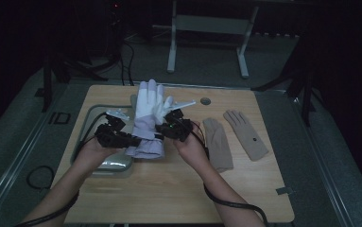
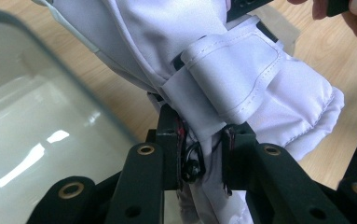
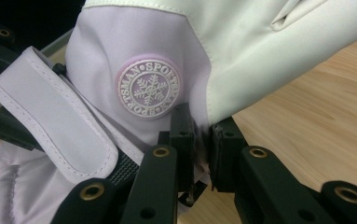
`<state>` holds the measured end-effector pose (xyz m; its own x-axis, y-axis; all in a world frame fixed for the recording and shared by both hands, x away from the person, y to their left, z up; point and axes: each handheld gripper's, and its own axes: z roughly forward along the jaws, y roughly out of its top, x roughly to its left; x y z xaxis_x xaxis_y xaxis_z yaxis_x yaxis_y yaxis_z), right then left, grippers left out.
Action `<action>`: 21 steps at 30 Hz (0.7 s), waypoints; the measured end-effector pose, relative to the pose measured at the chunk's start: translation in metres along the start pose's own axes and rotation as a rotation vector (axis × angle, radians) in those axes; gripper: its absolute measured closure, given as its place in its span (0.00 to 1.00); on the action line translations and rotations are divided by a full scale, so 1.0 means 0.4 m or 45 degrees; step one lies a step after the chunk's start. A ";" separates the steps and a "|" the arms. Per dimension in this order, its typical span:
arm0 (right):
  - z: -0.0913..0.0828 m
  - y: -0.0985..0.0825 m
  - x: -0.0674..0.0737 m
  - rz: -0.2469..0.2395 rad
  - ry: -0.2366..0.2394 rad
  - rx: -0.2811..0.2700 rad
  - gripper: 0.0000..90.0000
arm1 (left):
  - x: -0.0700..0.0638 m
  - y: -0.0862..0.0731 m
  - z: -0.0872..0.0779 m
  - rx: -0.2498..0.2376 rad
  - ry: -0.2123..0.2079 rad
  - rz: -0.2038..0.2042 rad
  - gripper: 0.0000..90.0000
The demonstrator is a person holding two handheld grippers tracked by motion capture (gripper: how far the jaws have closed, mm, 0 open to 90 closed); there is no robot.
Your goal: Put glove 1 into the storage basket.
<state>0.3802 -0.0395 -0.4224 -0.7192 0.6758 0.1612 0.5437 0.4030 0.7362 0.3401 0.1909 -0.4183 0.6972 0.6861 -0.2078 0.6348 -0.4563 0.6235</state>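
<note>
A dim room surrounds a pale wooden table (image 1: 178, 189), with metal stand legs on the dark floor behind it.

In the high view, both hands hold a white and lilac ski glove (image 1: 149, 106) up off the tabletop, its fingers pointing away from the person. The left gripper (image 1: 130, 141) grips one side of the cuff and the right gripper (image 1: 162, 132) the other, so the glove hangs between the two pairs of fingers. A shallow grey tray (image 1: 91, 116) lies under the left hand, and two thin beige gloves (image 1: 230, 137) lie flat on the table out beyond the right hand.

In the left gripper view, the two black fingers are closed on a fold of cuff fabric just below the wrist strap (image 2: 234, 77); the puffy cuff end bulges past the fingertips, and the tray's rim runs off to one side.

In the right gripper view, the fingers pinch the glove's edge directly under a round snowflake badge (image 3: 148, 87), where lilac cloth meets the white palm panel.

The glove looks padded, soft and light, with a smooth shell that could slip from a narrow pinch. The stitched cuff and seams seem the surest places to hold; gripped elsewhere, it would likely sag and fold.
</note>
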 end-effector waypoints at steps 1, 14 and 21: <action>0.007 0.006 0.008 0.000 0.005 0.000 0.91 | 0.006 -0.005 -0.008 0.004 0.004 -0.001 0.82; 0.104 0.076 0.116 -0.052 0.086 0.017 0.91 | 0.082 -0.087 -0.115 0.020 0.071 -0.045 0.82; 0.164 0.107 0.164 -0.064 0.109 0.054 0.91 | 0.132 -0.132 -0.143 0.045 0.087 -0.078 0.82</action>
<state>0.3847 0.0625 -0.4232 -0.7793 0.5997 0.1817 0.5227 0.4622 0.7164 0.3244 0.2837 -0.4190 0.6330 0.7500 -0.1918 0.6878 -0.4311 0.5841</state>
